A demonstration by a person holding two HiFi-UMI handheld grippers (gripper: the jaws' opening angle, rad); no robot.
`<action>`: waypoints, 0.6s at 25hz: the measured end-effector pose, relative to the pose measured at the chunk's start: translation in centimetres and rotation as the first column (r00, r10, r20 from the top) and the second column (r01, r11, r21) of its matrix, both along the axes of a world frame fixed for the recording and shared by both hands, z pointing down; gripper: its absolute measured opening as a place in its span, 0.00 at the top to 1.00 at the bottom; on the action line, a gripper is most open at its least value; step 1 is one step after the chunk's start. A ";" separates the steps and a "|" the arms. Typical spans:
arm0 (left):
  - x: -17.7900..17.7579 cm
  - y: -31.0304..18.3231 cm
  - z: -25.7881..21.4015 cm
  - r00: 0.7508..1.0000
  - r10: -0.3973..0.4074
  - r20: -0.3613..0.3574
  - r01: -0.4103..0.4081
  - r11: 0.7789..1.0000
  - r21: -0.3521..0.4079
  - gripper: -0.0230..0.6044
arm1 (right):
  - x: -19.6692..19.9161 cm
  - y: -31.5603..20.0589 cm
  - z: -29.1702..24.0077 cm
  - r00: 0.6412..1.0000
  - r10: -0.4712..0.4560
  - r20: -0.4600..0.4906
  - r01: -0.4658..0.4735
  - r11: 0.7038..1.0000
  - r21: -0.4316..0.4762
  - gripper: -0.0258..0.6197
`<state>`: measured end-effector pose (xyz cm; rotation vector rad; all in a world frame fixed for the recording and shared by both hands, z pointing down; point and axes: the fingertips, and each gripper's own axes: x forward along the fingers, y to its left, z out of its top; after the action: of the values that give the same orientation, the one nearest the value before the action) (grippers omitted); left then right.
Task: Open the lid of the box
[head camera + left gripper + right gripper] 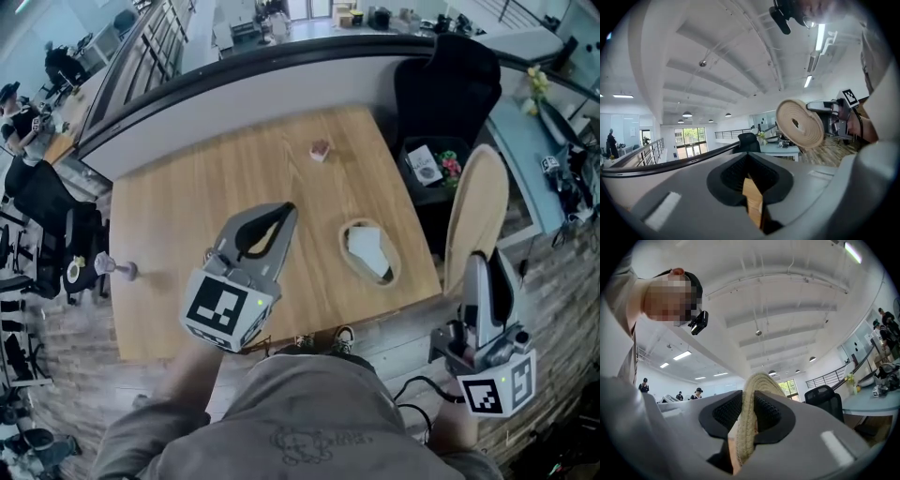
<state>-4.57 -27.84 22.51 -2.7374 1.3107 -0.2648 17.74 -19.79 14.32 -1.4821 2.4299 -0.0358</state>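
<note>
Right gripper [478, 265] clamped on the woven lid [476, 208] — we hold it upright past the table's [187, 206] right edge | box [343, 246] open on table | left gripper [281, 214] clenched, above table

Open-plan office under a white ribbed ceiling [717, 51], lit by strip lights [819, 37] and round lamps [686, 114]. Tall windows [689, 137] at the far end, beside a railing [651, 150]. Pale wooden bench [234, 187] against a curved grey parapet [281, 80]. Black office chair [445, 84] at the far right, another chair [56, 211] at the left. Pale blue desk [525, 159] further right. Wood-plank floor [562, 291] below.
</note>
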 end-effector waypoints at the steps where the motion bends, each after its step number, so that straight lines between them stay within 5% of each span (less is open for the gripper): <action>1: 0.0 0.5 -0.4 1.000 -0.006 -0.001 0.006 1.000 0.000 0.96 | -0.1 0.4 -0.1 1.000 -0.002 -0.002 0.002 1.000 0.000 0.83; 15: -1.3 3.2 -0.8 0.999 -0.013 -0.045 0.012 1.000 -0.013 0.96 | -2.8 3.0 0.9 0.996 -0.053 -0.070 0.050 0.998 -0.044 0.83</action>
<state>-5.91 -24.69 21.66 -2.7626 1.3418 -0.2140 14.92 -16.76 15.19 -1.4619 2.5385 -0.0470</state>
